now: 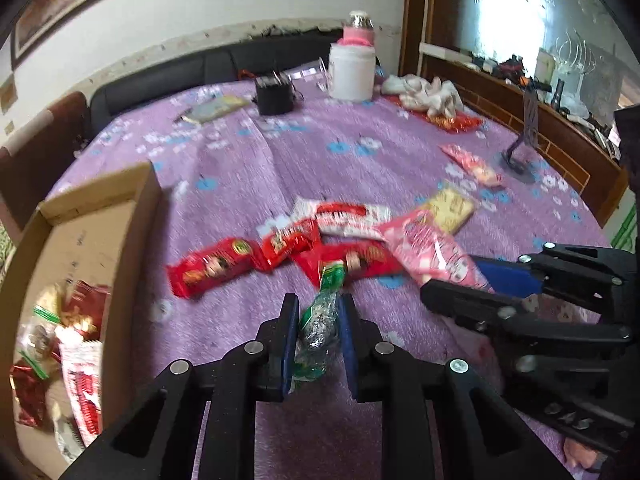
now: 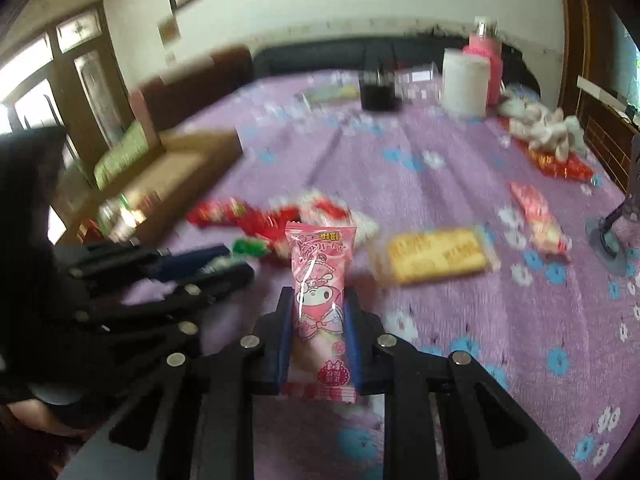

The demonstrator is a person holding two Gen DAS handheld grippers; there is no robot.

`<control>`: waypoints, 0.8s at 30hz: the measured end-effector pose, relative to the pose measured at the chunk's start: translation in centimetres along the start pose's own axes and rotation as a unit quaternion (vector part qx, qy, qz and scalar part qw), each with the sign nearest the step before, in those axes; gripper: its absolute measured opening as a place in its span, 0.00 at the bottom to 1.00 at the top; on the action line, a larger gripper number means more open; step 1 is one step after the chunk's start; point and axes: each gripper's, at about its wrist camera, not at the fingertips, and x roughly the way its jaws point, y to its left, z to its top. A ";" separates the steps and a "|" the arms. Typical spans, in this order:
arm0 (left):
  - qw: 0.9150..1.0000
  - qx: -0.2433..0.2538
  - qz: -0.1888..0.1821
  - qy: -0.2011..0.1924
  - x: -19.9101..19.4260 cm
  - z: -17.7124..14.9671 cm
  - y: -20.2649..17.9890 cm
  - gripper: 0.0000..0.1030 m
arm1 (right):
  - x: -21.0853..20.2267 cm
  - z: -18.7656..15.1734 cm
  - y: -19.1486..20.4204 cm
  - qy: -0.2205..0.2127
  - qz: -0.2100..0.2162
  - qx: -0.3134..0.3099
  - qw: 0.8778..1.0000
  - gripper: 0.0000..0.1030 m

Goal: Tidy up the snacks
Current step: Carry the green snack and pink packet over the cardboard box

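Note:
My left gripper (image 1: 318, 304) is shut on a green and clear snack packet (image 1: 322, 320), held above the purple tablecloth. My right gripper (image 2: 319, 300) is shut on a pink cartoon snack packet (image 2: 320, 296) that stands upright between its blue pads. In the left wrist view the right gripper (image 1: 452, 280) reaches in from the right with that pink packet (image 1: 432, 252). Several red snack packets (image 1: 216, 266) lie piled in the middle of the table. A cardboard box (image 1: 100, 208) at the left holds more snacks (image 1: 80, 360). A yellow biscuit pack (image 2: 436, 256) lies to the right.
A white tub (image 1: 352, 72) with a pink bottle (image 1: 358, 30) behind it, a black box (image 1: 274, 94) and a crumpled cloth (image 1: 428, 94) stand at the table's far side. A dark stand (image 1: 520, 148) rises at the right edge. Another pink-red packet (image 2: 540, 216) lies apart.

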 end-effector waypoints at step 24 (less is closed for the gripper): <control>0.999 -0.005 0.033 -0.039 -1.6 0.4 0.7 0.20 | -0.4 0.0 -0.3 -0.017 0.025 0.015 0.999 0.21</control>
